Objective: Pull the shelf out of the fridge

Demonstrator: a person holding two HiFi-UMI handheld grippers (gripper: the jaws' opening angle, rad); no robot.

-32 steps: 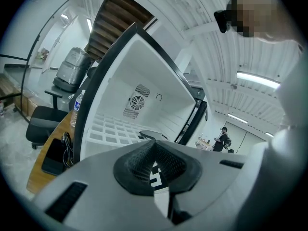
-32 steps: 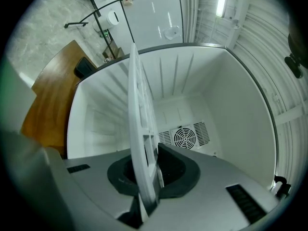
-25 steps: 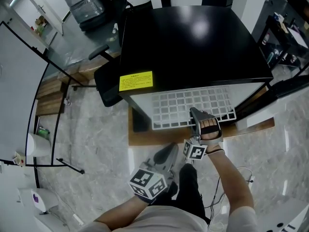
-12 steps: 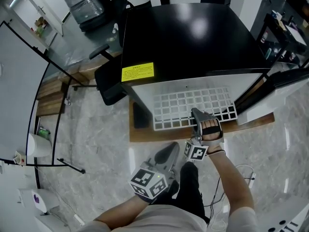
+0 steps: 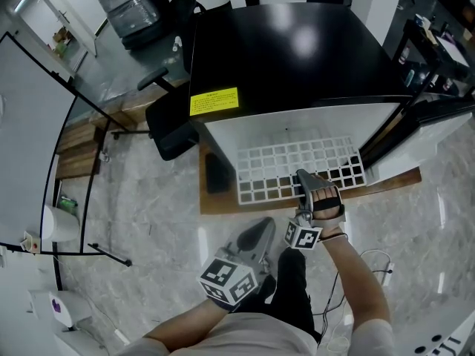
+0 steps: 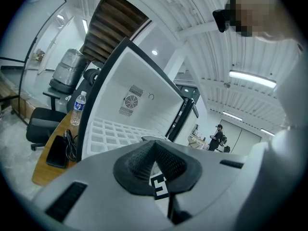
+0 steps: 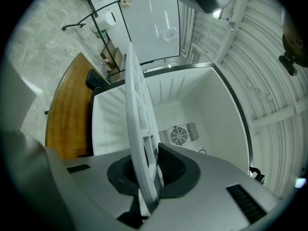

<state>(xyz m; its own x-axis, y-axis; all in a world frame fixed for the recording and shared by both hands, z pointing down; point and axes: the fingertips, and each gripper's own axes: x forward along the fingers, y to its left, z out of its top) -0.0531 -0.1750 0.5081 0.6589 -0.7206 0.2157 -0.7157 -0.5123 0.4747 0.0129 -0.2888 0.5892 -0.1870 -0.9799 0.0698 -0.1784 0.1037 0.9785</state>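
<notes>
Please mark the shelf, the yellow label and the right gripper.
shelf (image 5: 276,162): head view, middle of its white grid.
yellow label (image 5: 214,101): head view, the label's centre.
right gripper (image 5: 302,178): head view, tips of its jaws, closed on the shelf's front edge.

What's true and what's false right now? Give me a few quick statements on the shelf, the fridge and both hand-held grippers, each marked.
1. The right hand-held gripper is shut on the front edge of the shelf. True.
2. The left hand-held gripper grips the shelf too. False: it is shut on nothing, apart from the shelf.
3. The fridge is closed. False: it is open, with the shelf sticking out.
4. A yellow sticker sits on the fridge's black top. True.
5. Bottles stand on the shelf. False: the shelf is bare.
</notes>
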